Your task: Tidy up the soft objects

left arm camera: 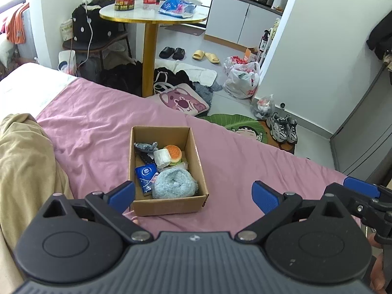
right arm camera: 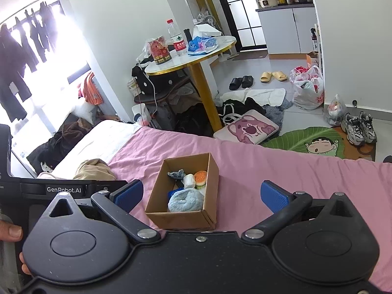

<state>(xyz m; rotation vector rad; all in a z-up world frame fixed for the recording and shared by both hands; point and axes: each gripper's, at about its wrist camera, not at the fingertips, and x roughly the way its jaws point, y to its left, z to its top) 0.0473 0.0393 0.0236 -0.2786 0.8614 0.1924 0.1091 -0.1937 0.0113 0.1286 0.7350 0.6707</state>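
An open cardboard box (left arm camera: 194, 156) (right arm camera: 213, 171) rests on the pink bedsheet. Inside lie a fluffy light-blue cloth (left arm camera: 174, 183) (right arm camera: 186, 200), a squishy burger toy (left arm camera: 173, 153) (right arm camera: 200, 177), a white roll (left arm camera: 161, 157), a blue tissue pack (left arm camera: 146, 176) and a grey crumpled piece (left arm camera: 145, 146). My left gripper (left arm camera: 193, 196) is open just short of the box's near side, nothing between its blue pads. My right gripper (right arm camera: 201, 194) is open too, the box between and beyond its fingers. In the left wrist view the right gripper's blue fingertip (left arm camera: 361, 187) shows at the right edge.
A tan garment (left arm camera: 24, 171) lies on the bed to the left. Beyond the bed's far edge stand a round gold-legged table (left arm camera: 152, 17) with bottles and bags, a pink bear cushion (left arm camera: 182, 99), shoes, slippers and plastic bags on the floor.
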